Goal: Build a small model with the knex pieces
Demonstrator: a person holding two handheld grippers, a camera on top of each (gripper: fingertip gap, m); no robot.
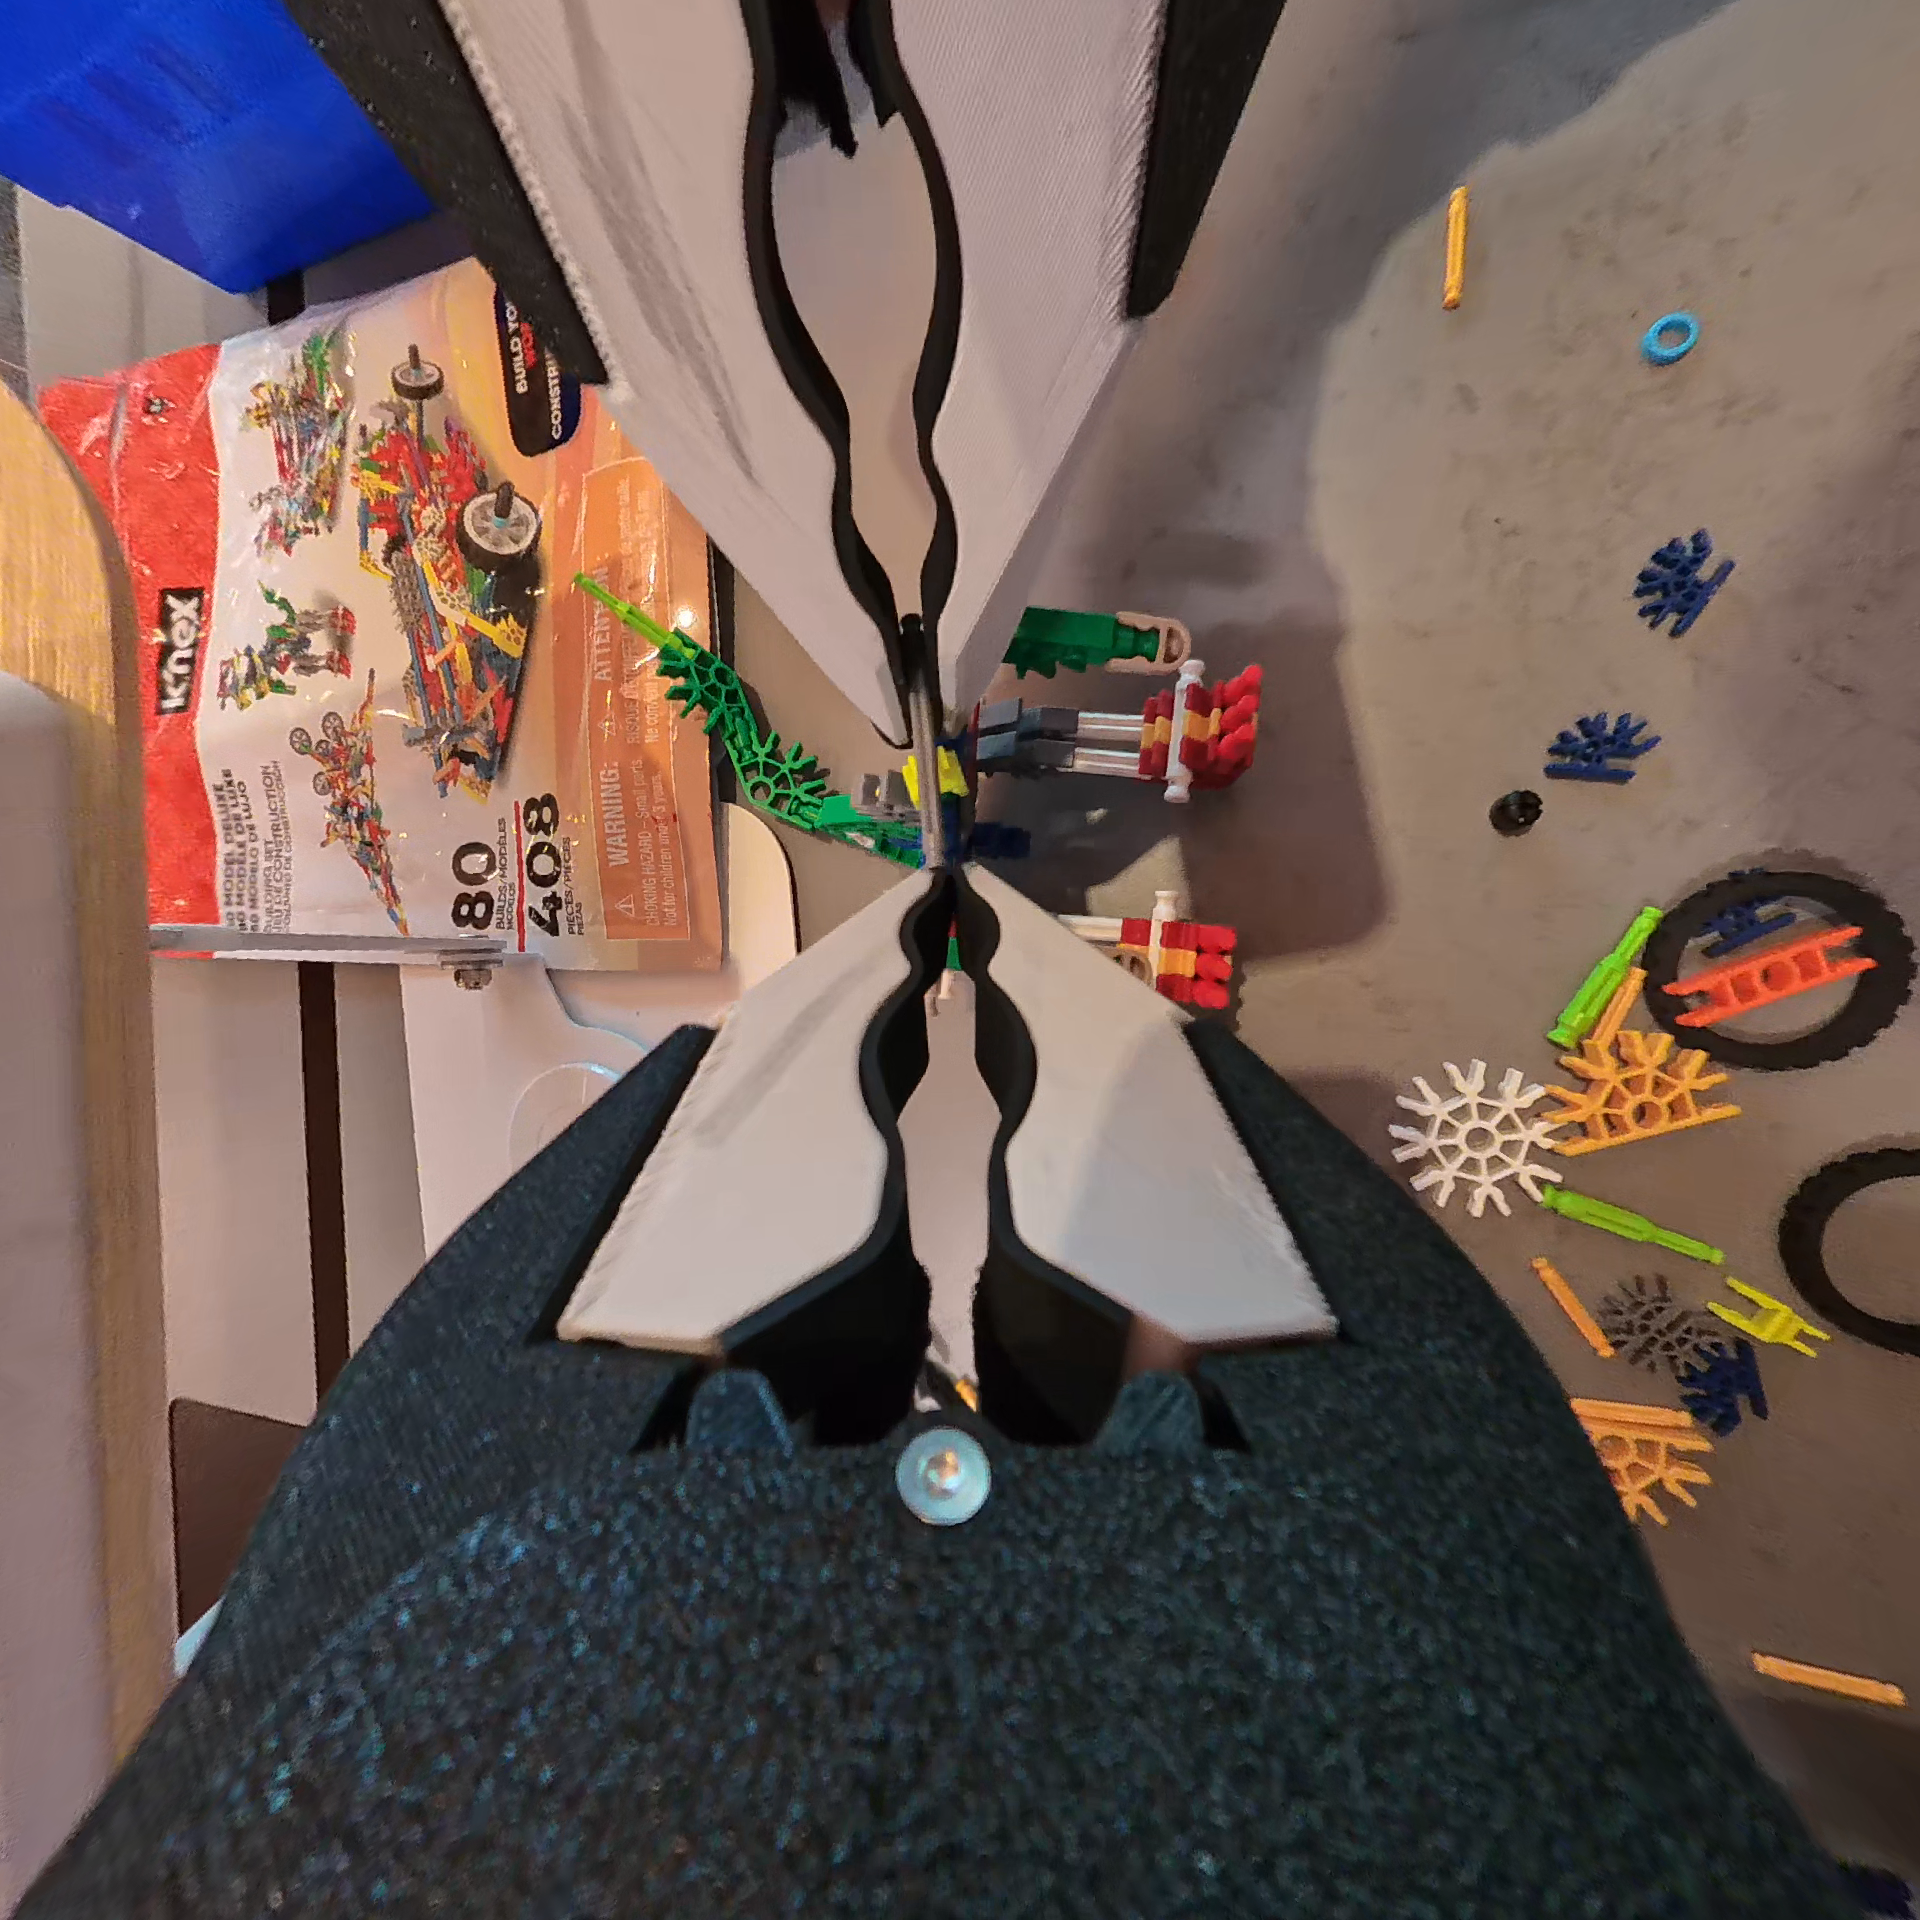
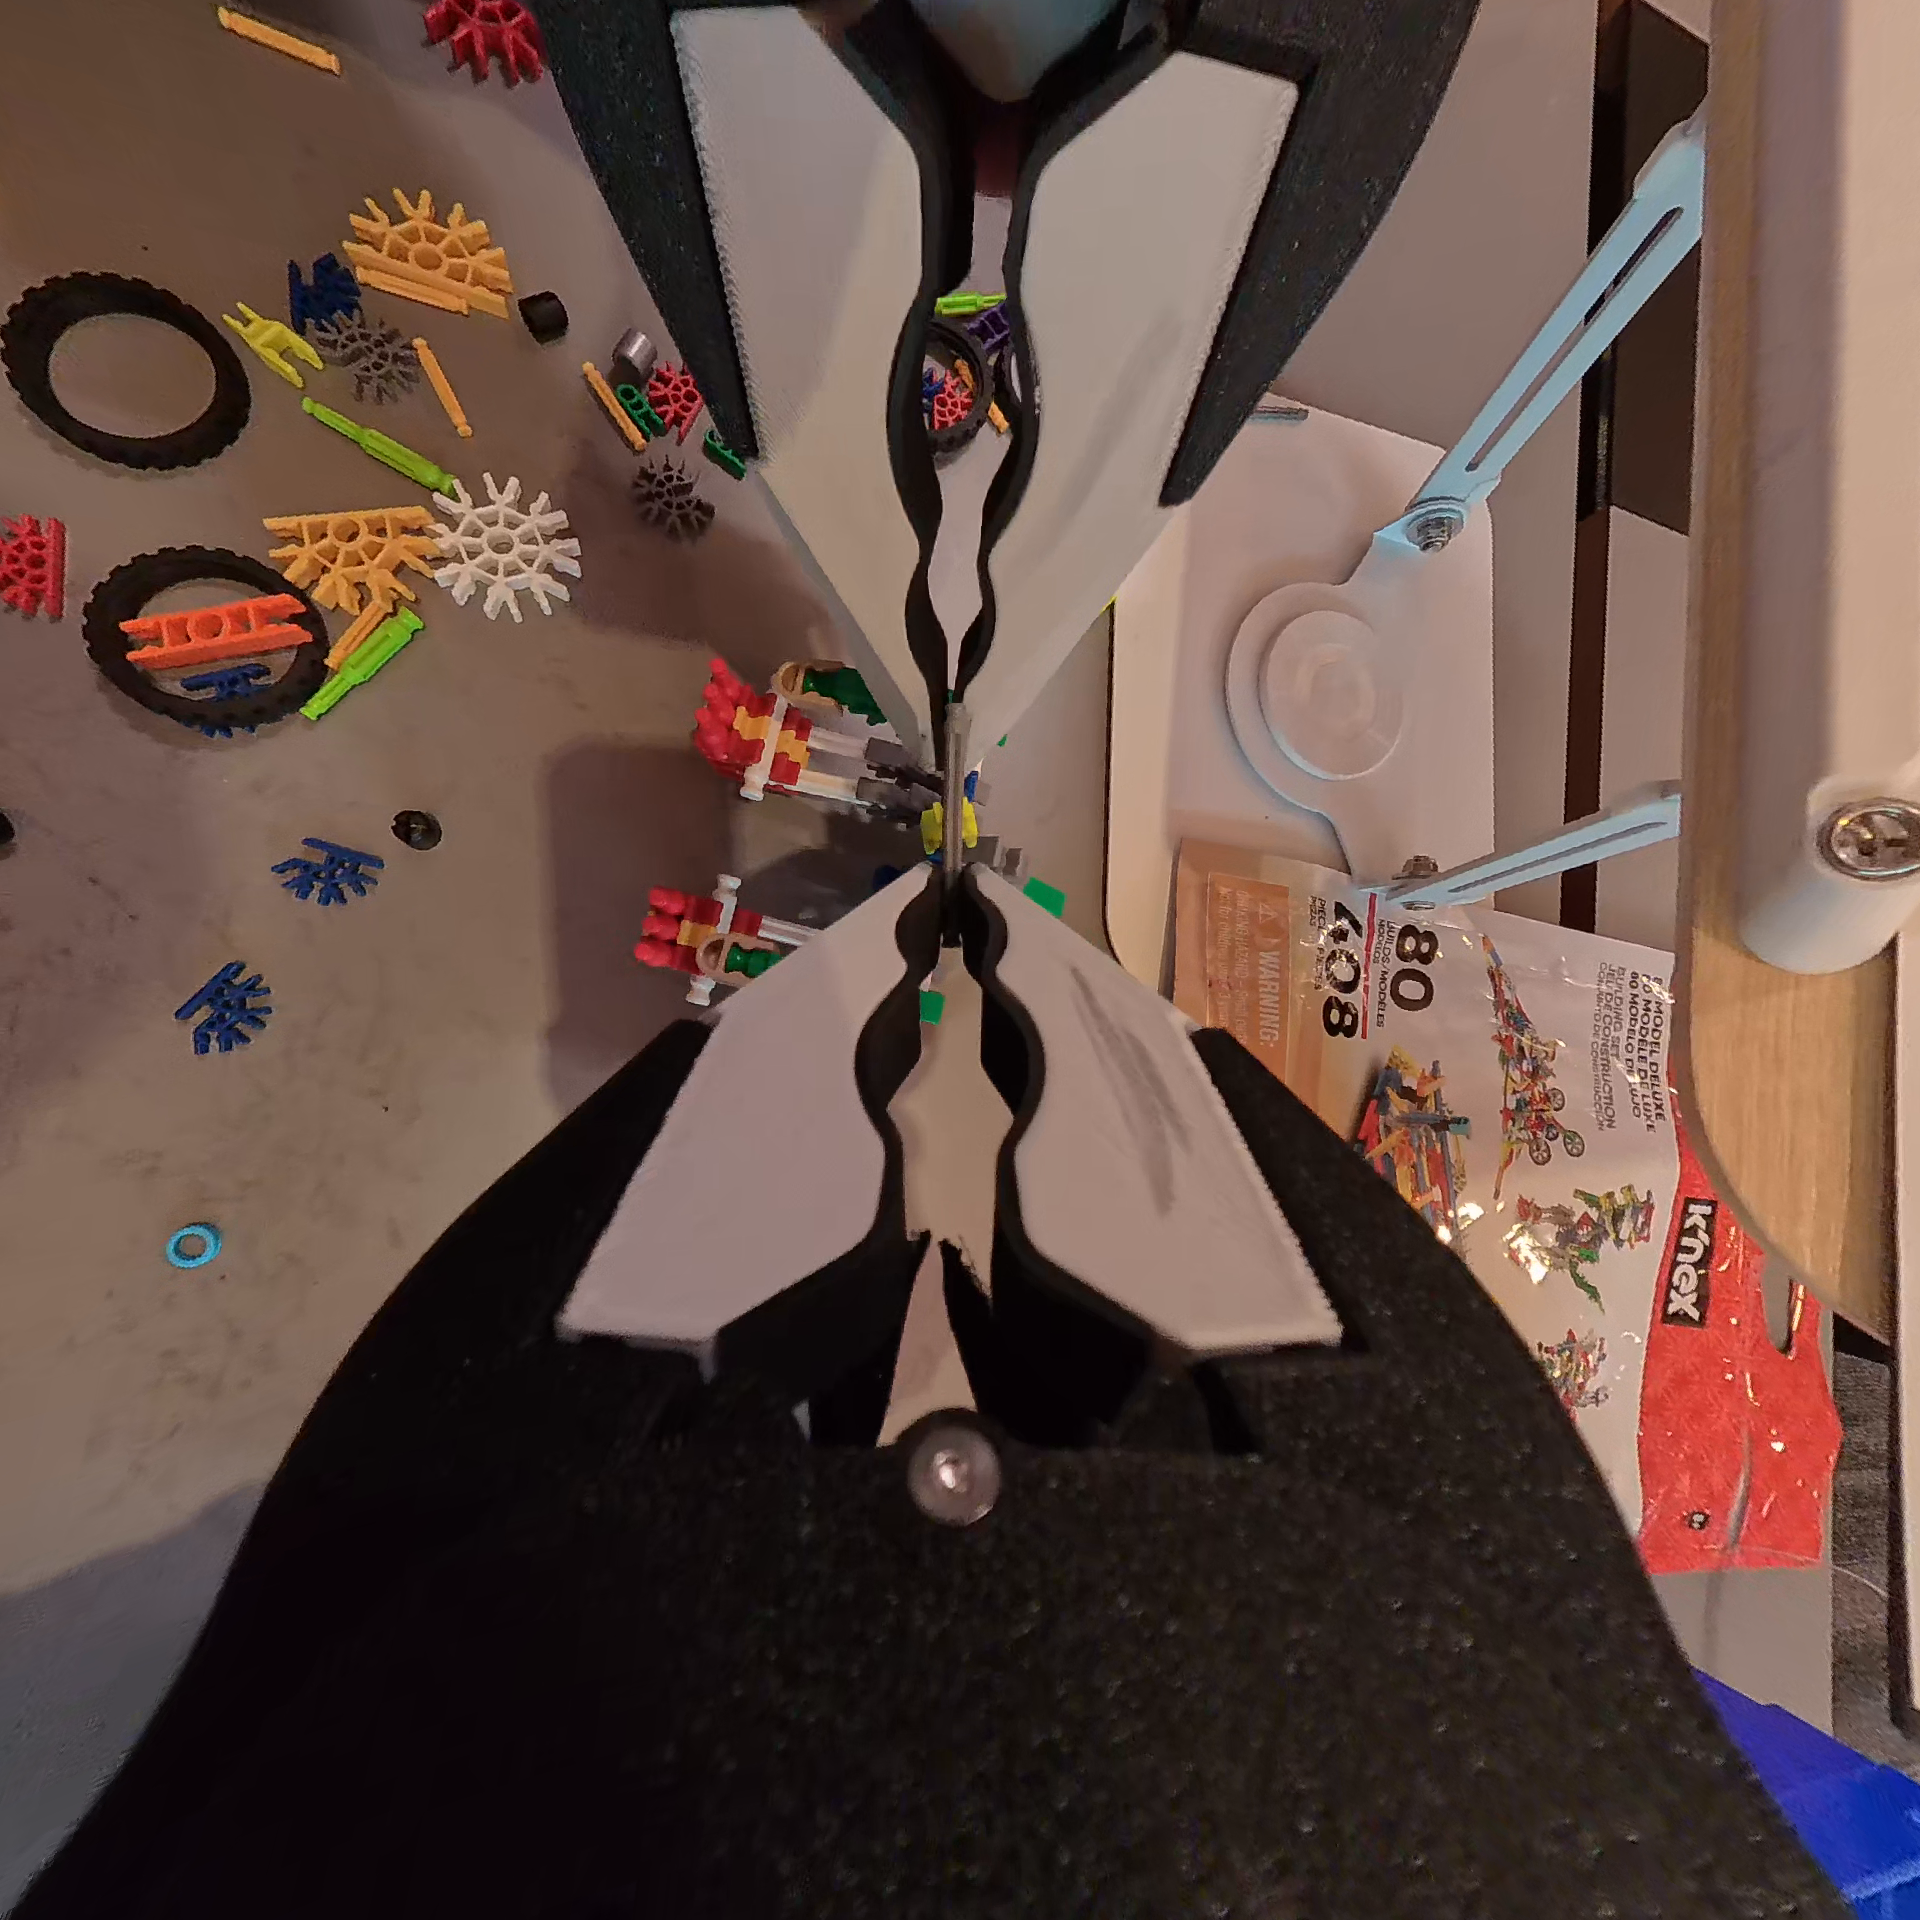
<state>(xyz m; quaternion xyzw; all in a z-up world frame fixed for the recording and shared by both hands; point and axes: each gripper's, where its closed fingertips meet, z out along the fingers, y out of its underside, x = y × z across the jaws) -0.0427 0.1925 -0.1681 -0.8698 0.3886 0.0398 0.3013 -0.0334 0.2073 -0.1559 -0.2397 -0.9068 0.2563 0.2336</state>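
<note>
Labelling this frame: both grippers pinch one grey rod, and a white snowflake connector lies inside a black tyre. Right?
Not quite. The black tyre holds an orange connector; the white snowflake connector lies outside it, as the right wrist view shows. The left gripper and right gripper do both pinch the grey rod.

place: hobby or toy-building bench | surface: grey counter | evidence: loose construction-toy connectors, rods and black tyres scattered at 9 to 11 o'clock in right wrist view | printed parts bag at 9 o'clock in left wrist view
</note>
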